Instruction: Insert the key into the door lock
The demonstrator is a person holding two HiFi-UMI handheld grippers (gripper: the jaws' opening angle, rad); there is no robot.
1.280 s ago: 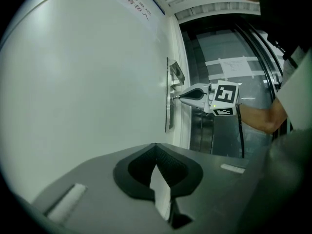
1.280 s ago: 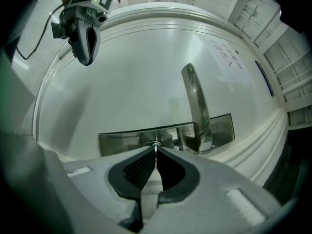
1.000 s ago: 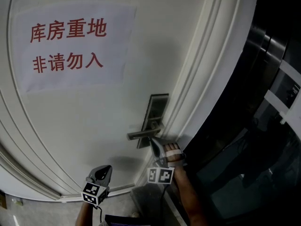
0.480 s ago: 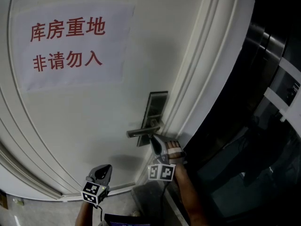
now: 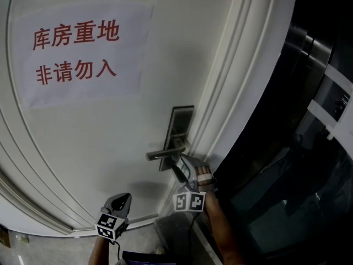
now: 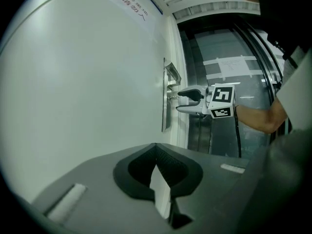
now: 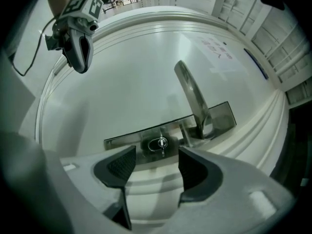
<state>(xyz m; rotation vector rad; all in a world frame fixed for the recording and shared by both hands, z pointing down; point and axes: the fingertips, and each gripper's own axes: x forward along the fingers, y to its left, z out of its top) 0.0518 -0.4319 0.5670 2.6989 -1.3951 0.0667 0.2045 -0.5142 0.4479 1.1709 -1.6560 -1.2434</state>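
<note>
The white door carries a dark metal lock plate point(image 5: 179, 128) with a lever handle point(image 5: 164, 153). In the right gripper view a small silvery key point(image 7: 162, 143) sits in the lock cylinder just below the handle point(image 7: 192, 99). My right gripper point(image 7: 156, 167) points level at it. Its jaws have just been opening and now stand wide, one pad on each side of the key, touching nothing. In the head view this gripper point(image 5: 182, 167) hangs right under the handle. My left gripper point(image 5: 118, 203) is held lower left, away from the lock, its pads point(image 6: 146, 172) together and holding nothing.
A paper sign with red characters point(image 5: 77, 51) is stuck on the upper door. The ribbed door frame point(image 5: 237, 93) runs along the lock's right side. Beyond it stand dark glass and metal panels point(image 5: 309, 148). A bare forearm point(image 5: 220, 225) holds the right gripper.
The right gripper's jaws, shut at the lock a second ago, have spread apart and let go of the key, which stays in the cylinder. The left gripper has not moved.
</note>
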